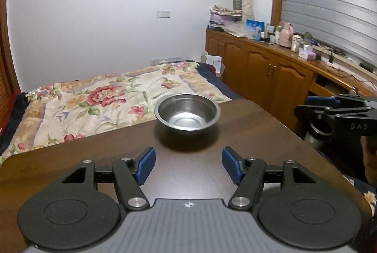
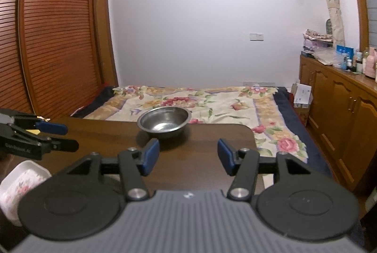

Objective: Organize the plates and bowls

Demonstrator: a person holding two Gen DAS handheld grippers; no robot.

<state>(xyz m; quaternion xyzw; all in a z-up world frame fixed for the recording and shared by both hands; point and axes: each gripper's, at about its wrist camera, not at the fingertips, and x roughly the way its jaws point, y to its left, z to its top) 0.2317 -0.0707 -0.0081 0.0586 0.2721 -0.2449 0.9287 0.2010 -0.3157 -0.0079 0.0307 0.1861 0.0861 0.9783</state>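
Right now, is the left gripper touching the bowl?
Apart. The left wrist view shows bare table between the open left gripper and the bowl, which sits beyond its fingertips.

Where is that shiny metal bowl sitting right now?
The metal bowl sits upright near the far edge of the dark wooden table, beyond both open claws, with the flowered bed behind it.

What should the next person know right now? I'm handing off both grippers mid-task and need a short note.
Left gripper: open, empty, aimed at the steel bowl.
Right gripper: open, empty, also facing the bowl.
Bowl: upright and empty, near the far edge of the brown table, untouched by either gripper.
White floral dish: low at the left edge of the right wrist view, partly hidden.
Done: nothing stacked that shows.
Left: grip the bowl and group it with the dish.
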